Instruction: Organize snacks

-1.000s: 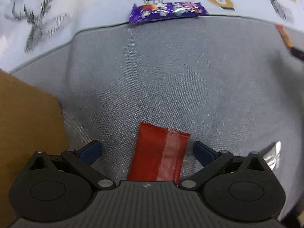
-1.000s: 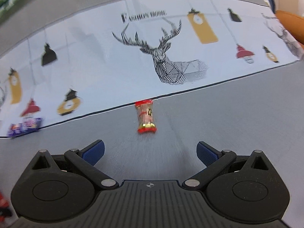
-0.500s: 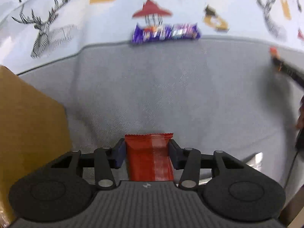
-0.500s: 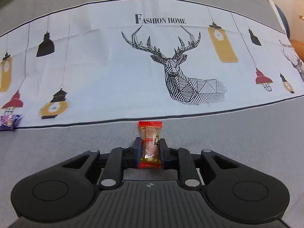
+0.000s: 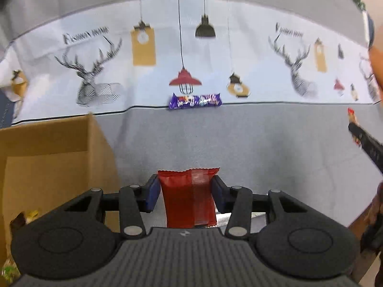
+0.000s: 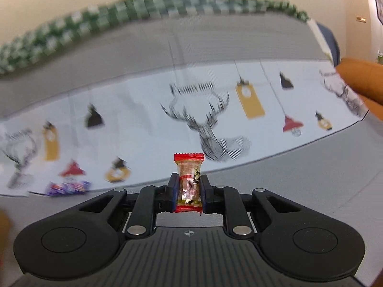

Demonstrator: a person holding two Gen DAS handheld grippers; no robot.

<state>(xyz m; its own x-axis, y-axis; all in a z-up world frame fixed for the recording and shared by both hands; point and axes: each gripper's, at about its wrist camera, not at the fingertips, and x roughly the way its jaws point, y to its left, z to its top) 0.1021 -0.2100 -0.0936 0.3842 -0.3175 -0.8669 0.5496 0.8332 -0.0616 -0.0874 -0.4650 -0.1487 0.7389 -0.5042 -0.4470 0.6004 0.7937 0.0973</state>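
My left gripper [image 5: 185, 191] is shut on a red snack packet [image 5: 189, 198] and holds it above the grey tablecloth, just right of an open cardboard box [image 5: 47, 157]. My right gripper [image 6: 189, 191] is shut on a small clear candy with red ends [image 6: 189, 181], lifted off the table. The right gripper also shows at the right edge of the left wrist view [image 5: 366, 141]. A purple snack bar [image 5: 195, 101] lies at the border of the grey and white cloth; it also shows in the right wrist view [image 6: 68, 187].
The cardboard box holds a few snacks at its bottom left [image 5: 24, 217]. The white cloth printed with deer and lamps [image 5: 239, 55] covers the far table. An orange seat [image 6: 361, 81] stands at far right. The table's front edge [image 5: 359, 222] shows at right.
Both grippers closed on their snacks and lifted them. The left gripper rose and tilted up beside the box; the right gripper rose with the candy.
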